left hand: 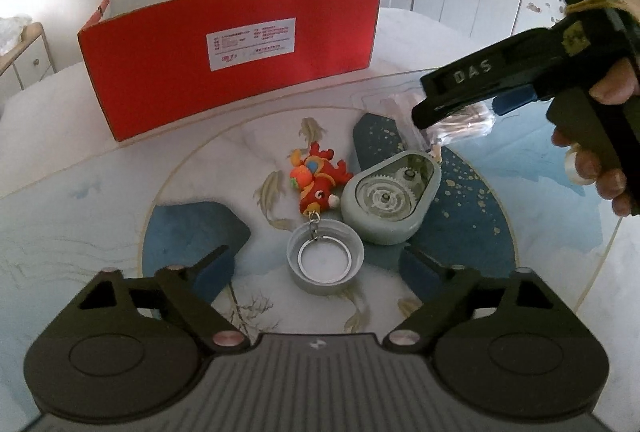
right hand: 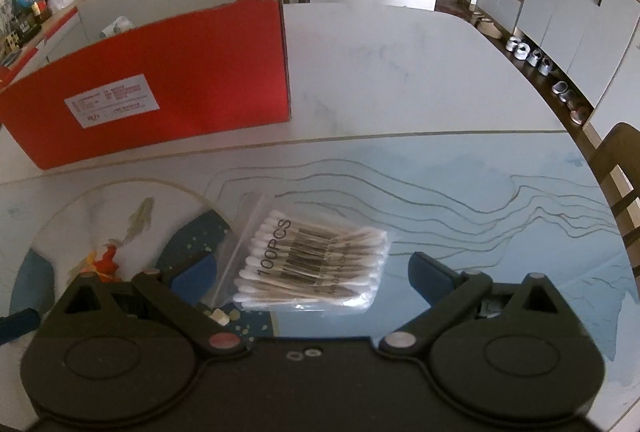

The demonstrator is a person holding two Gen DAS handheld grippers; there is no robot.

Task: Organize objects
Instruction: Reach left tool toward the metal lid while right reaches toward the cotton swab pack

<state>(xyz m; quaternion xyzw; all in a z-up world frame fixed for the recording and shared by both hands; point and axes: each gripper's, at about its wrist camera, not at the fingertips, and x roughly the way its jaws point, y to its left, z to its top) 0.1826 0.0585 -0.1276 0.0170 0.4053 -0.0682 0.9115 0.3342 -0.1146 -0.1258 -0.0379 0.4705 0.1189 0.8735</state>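
In the left wrist view, three things not fully seen from the right are shown on the table [left hand: 100, 191]: a red dragon keychain [left hand: 318, 177], its ring lying inside an upturned grey cap [left hand: 325, 264], and a grey gear case [left hand: 394, 197] touching the keychain's right side. The left gripper [left hand: 320, 264] is held wide apart around the cap, with nothing pressed by its pads. The right gripper [left hand: 460, 107] is seen there from the side, held in a hand [left hand: 612, 135], over a bag that is mostly hidden. In the right wrist view the bag of swabs [right hand: 316, 264] is shown plainly: clear plastic, marked 100PCS, with a barcode, lying flat between the open fingers of the right gripper [right hand: 312, 268], untouched. A red box [right hand: 160, 79] is stood behind, open-topped, with a white label.
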